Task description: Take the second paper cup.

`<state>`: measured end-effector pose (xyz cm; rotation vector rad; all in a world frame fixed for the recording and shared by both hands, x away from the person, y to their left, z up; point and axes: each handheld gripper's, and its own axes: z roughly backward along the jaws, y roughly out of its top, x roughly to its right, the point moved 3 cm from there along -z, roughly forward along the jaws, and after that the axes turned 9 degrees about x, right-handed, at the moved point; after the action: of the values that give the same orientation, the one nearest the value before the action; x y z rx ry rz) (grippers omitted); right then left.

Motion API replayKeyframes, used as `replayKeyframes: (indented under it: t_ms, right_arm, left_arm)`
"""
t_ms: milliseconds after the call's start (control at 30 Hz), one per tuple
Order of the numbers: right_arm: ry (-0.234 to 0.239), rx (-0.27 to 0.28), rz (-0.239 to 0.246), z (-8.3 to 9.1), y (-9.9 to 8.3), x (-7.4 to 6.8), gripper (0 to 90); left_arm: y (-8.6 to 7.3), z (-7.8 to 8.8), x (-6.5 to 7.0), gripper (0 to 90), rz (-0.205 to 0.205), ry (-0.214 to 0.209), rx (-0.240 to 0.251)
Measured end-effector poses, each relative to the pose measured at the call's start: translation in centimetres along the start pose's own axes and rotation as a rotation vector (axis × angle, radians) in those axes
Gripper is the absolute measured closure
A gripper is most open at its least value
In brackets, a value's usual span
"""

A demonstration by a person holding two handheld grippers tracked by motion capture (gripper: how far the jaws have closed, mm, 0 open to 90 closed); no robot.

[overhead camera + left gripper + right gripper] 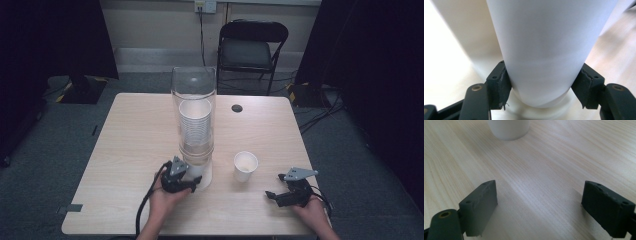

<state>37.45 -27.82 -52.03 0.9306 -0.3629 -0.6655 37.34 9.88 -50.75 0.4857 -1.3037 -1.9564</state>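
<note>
Left tool clamps bottom cup under dispenser tube holding stacked cups; right tool wide open, empty.

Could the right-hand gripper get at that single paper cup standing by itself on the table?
Probably yes. The right gripper is open and holds nothing, and the lone paper cup stands just ahead of it, apart from the cup dispenser. Bare table lies between them.

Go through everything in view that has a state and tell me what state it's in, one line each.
Left tool: shut on the bottom cup, a pad touching each side.
Bottom cup: upright, sticking out beneath the dispenser.
Cup dispenser: upright clear tube, holding a stack of cups.
Right tool: open, nothing between its pads.
Single cup: upright on the table, looks empty, apart from both tools.
Chair: unoccupied.
</note>
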Motion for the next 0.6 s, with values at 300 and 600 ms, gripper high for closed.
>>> replayKeyframes:
  t_ms: [300,600]
  right_arm:
    - [0.004,0.001,0.005,-0.1,0.0,0.1,12.4]
    - [0.003,0.002,0.004,-0.1,0.0,0.1,12.4]
  left_arm:
    - [0.0,1.7,-1.8,35.2,0.011,0.002,0.005]
    - [-0.9,3.6,-4.1,34.3,-0.001,0.075,-0.006]
